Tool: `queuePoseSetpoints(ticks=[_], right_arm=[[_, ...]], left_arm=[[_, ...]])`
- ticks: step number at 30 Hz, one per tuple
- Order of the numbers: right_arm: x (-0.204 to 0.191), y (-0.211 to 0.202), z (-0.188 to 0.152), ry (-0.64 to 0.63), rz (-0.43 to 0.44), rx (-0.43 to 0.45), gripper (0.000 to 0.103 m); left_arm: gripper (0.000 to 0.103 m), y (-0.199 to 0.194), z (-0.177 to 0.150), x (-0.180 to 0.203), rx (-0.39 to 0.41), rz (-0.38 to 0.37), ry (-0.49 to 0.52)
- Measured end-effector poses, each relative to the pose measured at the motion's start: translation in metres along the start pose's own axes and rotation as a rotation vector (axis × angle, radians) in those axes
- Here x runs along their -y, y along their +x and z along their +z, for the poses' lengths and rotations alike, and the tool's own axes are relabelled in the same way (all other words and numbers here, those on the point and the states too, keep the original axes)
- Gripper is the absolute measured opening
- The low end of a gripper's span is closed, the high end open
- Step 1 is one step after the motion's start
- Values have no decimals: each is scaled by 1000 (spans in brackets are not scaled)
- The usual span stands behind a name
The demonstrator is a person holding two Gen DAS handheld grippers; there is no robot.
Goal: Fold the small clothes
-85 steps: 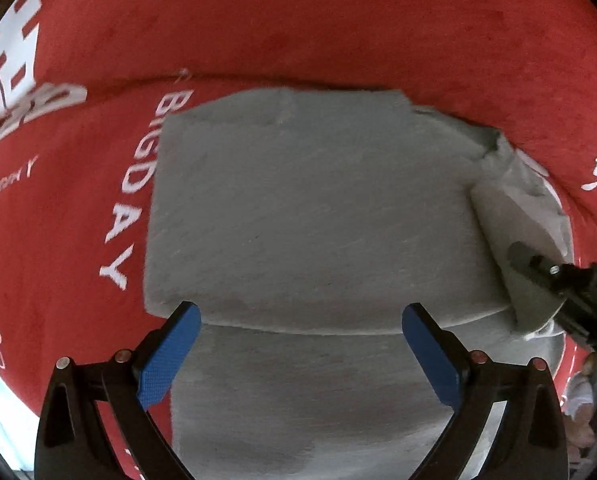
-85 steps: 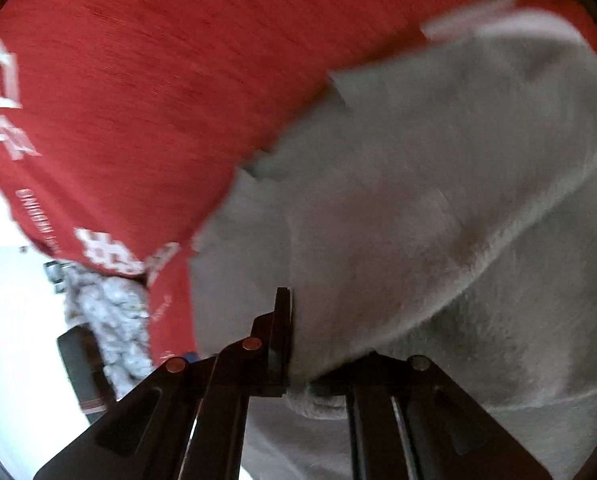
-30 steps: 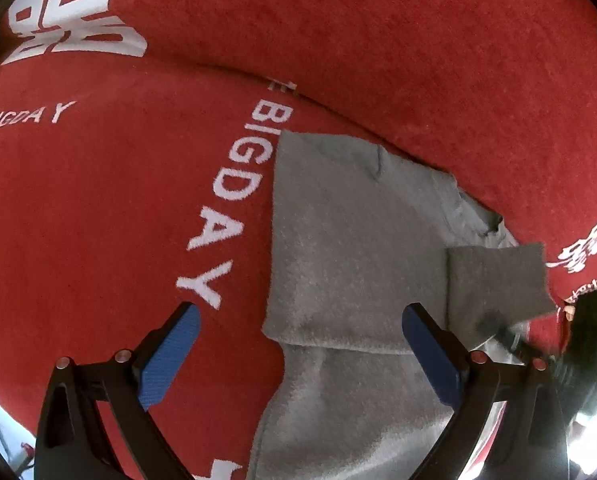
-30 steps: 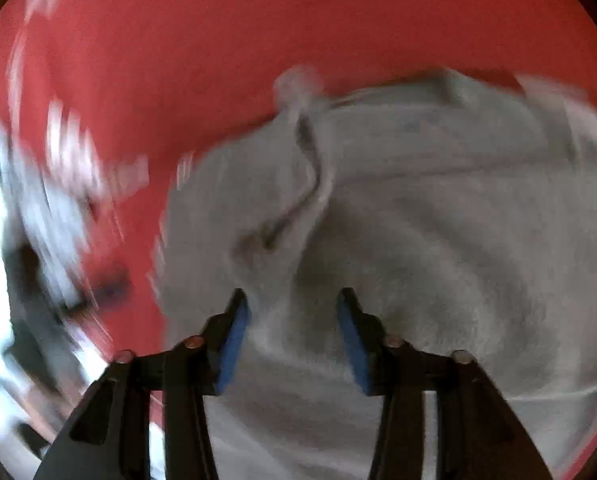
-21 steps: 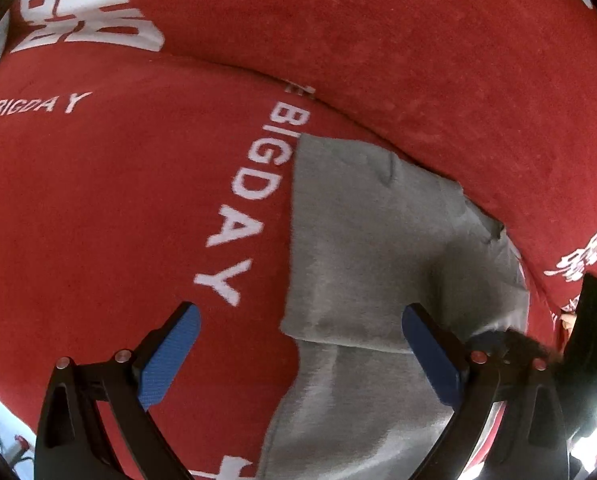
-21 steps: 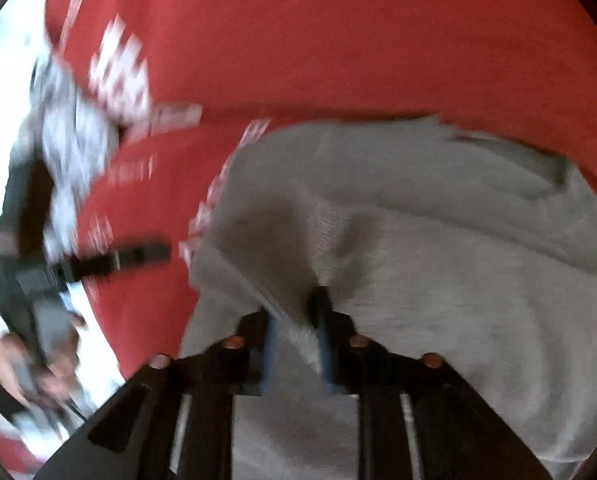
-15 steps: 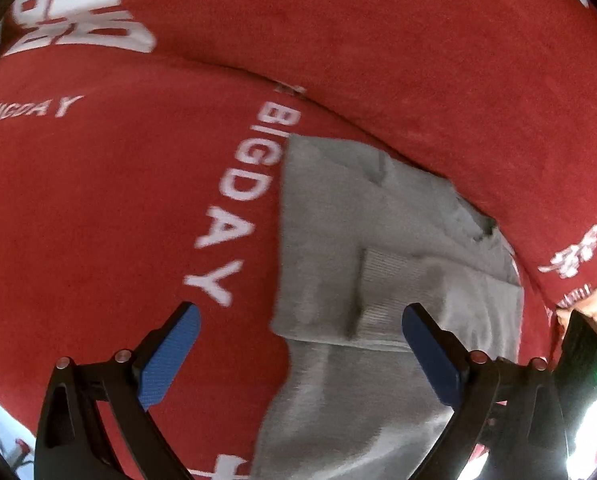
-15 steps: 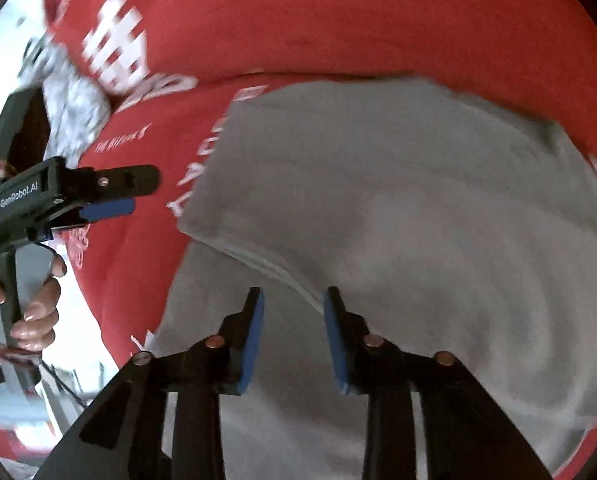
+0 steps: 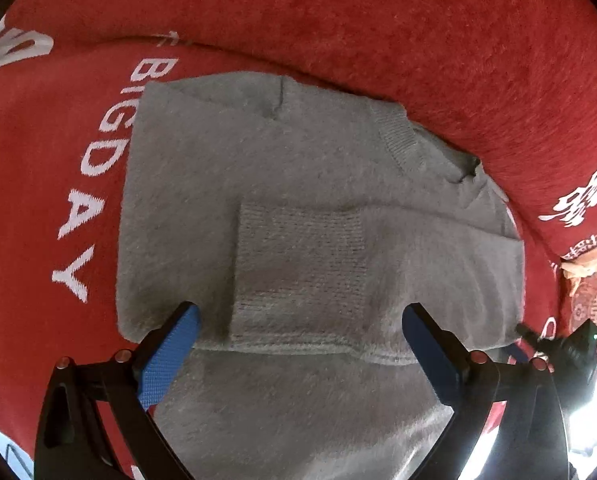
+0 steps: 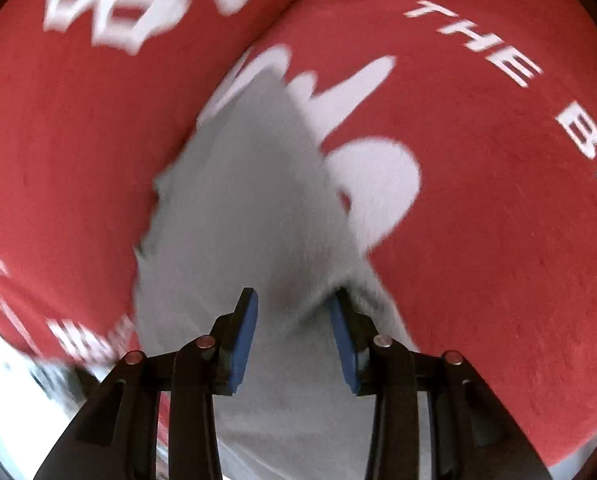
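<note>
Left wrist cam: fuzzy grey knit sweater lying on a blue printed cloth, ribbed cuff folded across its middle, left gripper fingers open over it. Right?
Not quite. The printed cloth is red with white lettering, not blue, as the left wrist view shows. The rest holds: the fuzzy grey knit sweater lies on it, ribbed cuff folded across its middle, left gripper fingers open over it.

Right gripper (image 10: 294,334) over grey garment (image 10: 250,216)
Blue pads stand apart above the blurred fabric (nothing pinched); red cloth (image 10: 498,240) with white lettering lies beneath.
</note>
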State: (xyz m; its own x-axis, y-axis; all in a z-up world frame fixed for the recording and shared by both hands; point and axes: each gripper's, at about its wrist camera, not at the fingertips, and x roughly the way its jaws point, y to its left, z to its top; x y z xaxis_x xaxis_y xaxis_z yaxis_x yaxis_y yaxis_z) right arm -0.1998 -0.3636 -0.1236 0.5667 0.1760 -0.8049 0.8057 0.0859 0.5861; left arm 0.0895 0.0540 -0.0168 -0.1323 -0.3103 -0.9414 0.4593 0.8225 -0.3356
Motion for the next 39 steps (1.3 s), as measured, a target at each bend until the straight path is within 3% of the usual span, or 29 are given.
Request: queuePoseSetpoints(ticks=[1, 2, 6, 11, 13, 15, 18, 19, 20, 22, 29, 30, 31, 32, 36, 39], right_arm=[[2, 0, 4, 25, 20, 16, 18], [3, -2, 9, 35, 22, 34, 7], [17, -15, 17, 67, 43, 89, 7], [26, -11, 13, 50, 25, 69, 6], [21, -14, 14, 23, 15, 24, 12], [6, -17, 8, -66, -28, -23, 18], [-29, -40, 0, -285, -51, 14, 18], [-35, -48, 4, -321, -56, 40, 23], [-41, -47, 10, -332, -64, 59, 35], [-42, -41, 35, -306, -101, 81, 44], [-40, 10, 89, -244, -136, 38, 44], [-41, 16, 90, -248, -149, 28, 41], [-43, 18, 91, -262, -166, 23, 18], [-47, 19, 91, -281, -166, 9, 8], [-57, 10, 89, -343, -193, 49, 8], [-38, 25, 98, -269, -227, 38, 8]], left_arm=[[101, 1, 0, 3, 1, 11, 3], [101, 2, -1, 5, 2, 23, 5], [101, 9, -4, 15, 5, 43, 5], [101, 19, -4, 27, 11, 94, 29], [101, 19, -2, 28, 13, 100, 34], [101, 19, -1, 30, 12, 110, 36], [101, 17, 2, 30, 18, 125, 38], [101, 17, 2, 31, 20, 131, 39], [101, 18, 4, 31, 22, 139, 40], [101, 19, 5, 31, 25, 159, 43], [101, 29, 10, 45, 40, 197, 45], [101, 34, 12, 52, 39, 200, 45], [101, 36, 13, 55, 39, 201, 46], [101, 36, 13, 58, 40, 203, 47], [101, 42, 18, 71, 56, 208, 73], [101, 50, 22, 80, 60, 255, 99]])
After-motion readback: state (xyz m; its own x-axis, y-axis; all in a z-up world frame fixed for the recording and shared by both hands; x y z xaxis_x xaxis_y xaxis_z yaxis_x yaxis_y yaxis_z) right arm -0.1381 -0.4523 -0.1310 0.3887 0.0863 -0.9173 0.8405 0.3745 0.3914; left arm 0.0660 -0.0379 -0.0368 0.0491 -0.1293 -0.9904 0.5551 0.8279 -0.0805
